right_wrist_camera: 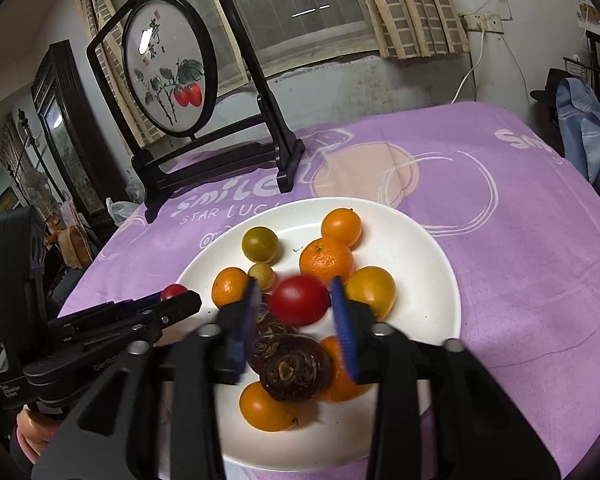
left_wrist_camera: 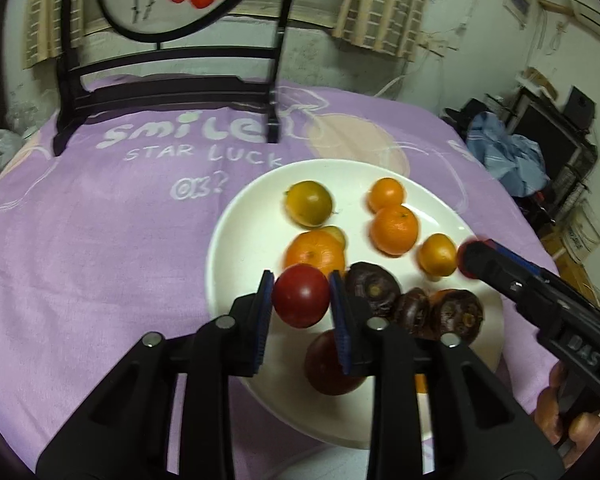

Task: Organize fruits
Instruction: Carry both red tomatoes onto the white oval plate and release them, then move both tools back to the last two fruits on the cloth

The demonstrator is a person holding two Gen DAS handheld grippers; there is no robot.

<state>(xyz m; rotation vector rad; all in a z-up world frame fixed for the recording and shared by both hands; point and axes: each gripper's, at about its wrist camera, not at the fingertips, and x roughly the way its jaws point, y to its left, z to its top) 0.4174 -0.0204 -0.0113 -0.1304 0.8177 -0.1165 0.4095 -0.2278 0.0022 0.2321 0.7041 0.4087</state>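
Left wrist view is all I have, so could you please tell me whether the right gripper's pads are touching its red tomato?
Observer: No. In the right wrist view the right gripper stands open, with a gap on each side of the red tomato between its blue pads.
Operator: Thank you. Is any fruit hidden behind my left gripper?
Observer: Yes, an orange fruit lies at the near edge of the plate, just in front of a dark water chestnut.
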